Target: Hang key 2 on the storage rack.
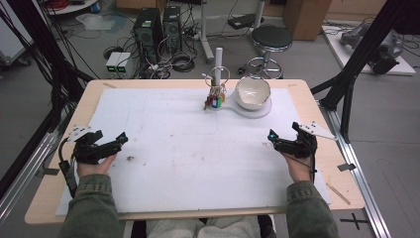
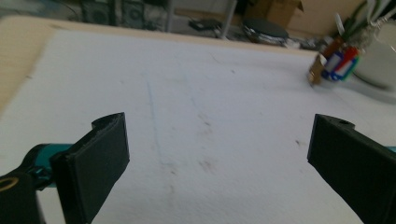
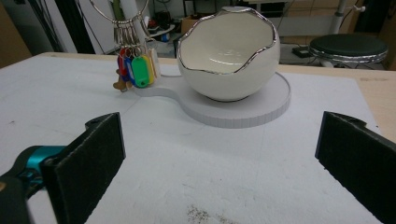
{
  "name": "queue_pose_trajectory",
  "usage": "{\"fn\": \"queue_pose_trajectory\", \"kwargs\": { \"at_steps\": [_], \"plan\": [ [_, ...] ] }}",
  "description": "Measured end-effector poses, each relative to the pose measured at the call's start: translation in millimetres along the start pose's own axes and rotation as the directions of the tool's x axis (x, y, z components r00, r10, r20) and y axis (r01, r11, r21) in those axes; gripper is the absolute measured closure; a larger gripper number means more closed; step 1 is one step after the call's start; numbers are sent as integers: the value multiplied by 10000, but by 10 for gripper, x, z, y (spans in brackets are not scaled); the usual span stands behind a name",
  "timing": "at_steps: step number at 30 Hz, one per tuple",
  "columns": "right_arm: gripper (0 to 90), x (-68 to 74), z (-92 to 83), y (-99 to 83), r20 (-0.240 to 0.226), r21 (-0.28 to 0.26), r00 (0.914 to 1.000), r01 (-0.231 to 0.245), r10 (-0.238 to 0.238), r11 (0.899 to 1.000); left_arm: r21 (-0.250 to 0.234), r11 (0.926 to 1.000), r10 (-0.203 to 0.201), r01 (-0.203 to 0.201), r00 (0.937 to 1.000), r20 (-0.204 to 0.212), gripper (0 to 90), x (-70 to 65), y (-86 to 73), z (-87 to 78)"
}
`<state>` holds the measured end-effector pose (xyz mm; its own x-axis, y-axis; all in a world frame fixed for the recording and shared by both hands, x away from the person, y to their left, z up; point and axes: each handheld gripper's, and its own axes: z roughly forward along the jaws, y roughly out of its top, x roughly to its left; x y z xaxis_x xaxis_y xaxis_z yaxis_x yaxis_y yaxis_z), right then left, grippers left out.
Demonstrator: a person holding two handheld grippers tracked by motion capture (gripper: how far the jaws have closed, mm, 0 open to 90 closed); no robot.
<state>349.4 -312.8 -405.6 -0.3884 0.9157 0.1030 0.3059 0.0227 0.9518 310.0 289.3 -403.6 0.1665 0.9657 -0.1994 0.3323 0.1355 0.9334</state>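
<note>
My left gripper (image 1: 106,144) rests low at the left edge of the white mat (image 1: 188,163) covering the bench (image 1: 49,198); its fingers (image 2: 93,163) stand wide apart with nothing between them. My right gripper (image 1: 285,141) sits at the mat's right edge, fingers (image 3: 88,158) likewise spread and empty. Both are well apart from the things at the far middle of the mat. There, a white stand (image 3: 243,109) carries an egg-shaped bowl (image 3: 229,56) with a jagged silver rim, its opening tilted toward me. Just beside the bowl, a bunch of keys with coloured tags (image 3: 133,67) hangs from a ring on the stand's upright post (image 1: 218,62). In the right gripper view the bowl lies straight ahead.
</note>
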Motion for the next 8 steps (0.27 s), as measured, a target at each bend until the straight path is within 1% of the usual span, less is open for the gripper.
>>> {"fn": "queue_pose_trajectory", "kwargs": {
  "at_steps": [1,2,4,6,8],
  "plan": [
    [5,-1,4,-1,7,-10,10000,22,-22,10000,-239,9997,37,-43,9997,-230,59,9,-2,-24],
    [5,0,6,-1,-5,-8,10000,46,-46,10000,-369,9993,30,-44,9993,-371,59,25,-2,-44],
    [5,14,6,-1,11,3,10000,59,-59,10000,-493,9988,-27,2,9987,-506,59,42,-5,-60],
    [5,20,5,-1,2,39,10000,81,-81,10000,-495,9987,109,-140,9980,-621,59,43,-9,-68],
    [5,24,6,0,12,9,9999,120,-120,9999,-562,9982,173,-208,9979,-617,59,37,-9,-69]
  ]
}}
